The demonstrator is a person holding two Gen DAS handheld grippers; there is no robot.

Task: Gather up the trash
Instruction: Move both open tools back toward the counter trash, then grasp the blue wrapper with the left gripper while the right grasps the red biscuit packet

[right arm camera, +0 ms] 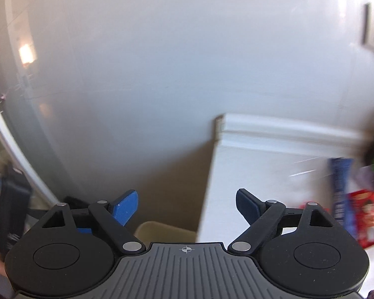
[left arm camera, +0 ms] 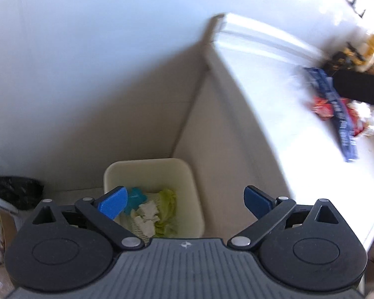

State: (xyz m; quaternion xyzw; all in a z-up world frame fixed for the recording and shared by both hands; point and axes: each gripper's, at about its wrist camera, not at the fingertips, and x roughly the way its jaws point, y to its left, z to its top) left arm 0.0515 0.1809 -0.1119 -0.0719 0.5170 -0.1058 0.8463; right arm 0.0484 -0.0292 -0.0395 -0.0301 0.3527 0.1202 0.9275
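Both hand-held grippers wide, empty: left [left arm camera: 184, 203] over bin [left arm camera: 197, 199] w/ trash; right [right arm camera: 187, 206].

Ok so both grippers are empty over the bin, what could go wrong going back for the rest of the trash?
Both views are motion-blurred, so aim may suffer.

1. The long blue wrapper lies across the red packet on the white counter; one grab might drag both.
2. The cream bin stands tight against the counter's side, so a swinging gripper could clip its rim.

Print on the blue wrapper [left arm camera: 341, 114] is too blurred to read.
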